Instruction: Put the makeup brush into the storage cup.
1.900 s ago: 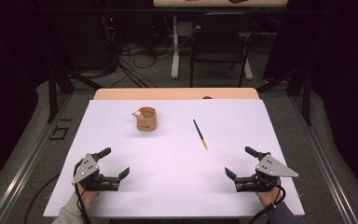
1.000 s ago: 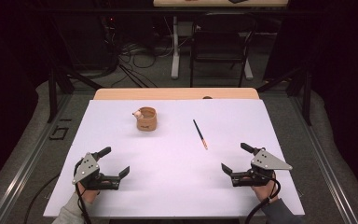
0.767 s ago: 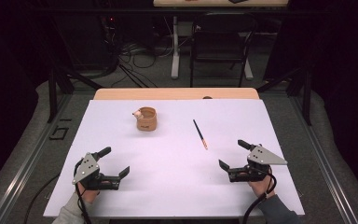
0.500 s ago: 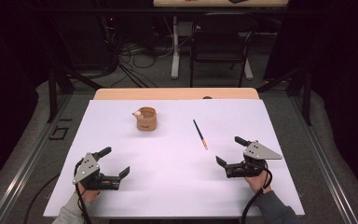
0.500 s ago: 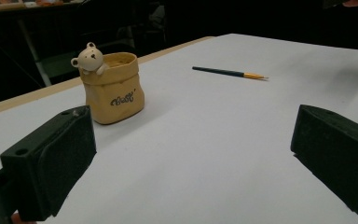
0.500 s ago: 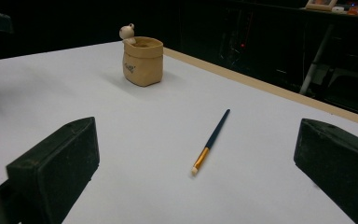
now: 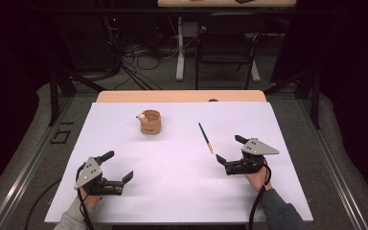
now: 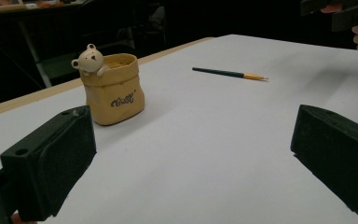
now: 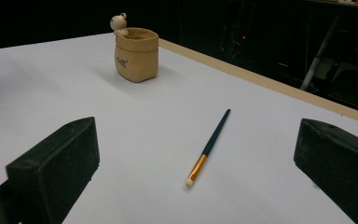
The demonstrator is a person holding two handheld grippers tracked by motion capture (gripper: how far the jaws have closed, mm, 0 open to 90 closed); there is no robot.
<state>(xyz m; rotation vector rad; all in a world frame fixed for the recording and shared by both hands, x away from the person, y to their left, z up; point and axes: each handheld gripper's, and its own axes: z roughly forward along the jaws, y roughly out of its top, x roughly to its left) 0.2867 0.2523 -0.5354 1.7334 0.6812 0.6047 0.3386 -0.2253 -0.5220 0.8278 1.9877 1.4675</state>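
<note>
- High view: paper-white table top [image 7: 172, 191] filled the lower middle of the frame, with a tan sack-shaped pot with a small bear figure on its rim [image 7: 150, 122] standing above centre and a slim dark-handled brush with a gold ferrule and pale tip [image 7: 205, 137] lying right of centre. Over the last two seconds the right gripper [image 7: 230, 154] had crept from the lower right corner up and inward, ending just below and right of the brush tip, jaws spread wide and apart from it. The left gripper [image 7: 118, 166] had stayed put at lower left, jaws likewise spread, holding nothing.
- Left gripper view: both black jaws stood wide at the bottom corners; the pot [image 8: 113, 87] sat upper left, the brush [image 8: 228, 73] lay upper centre, and the other hand showed at the top right edge.
- Right gripper view: the brush [image 9: 209, 145] lay at centre, between the lines of the two open jaws and a little beyond them, pale tip nearest, untouched on the table; the pot [image 9: 136, 53] stood upper left.
- Judgement: that approach suggests the brush is about to be picked up, probably for the pot.
</note>
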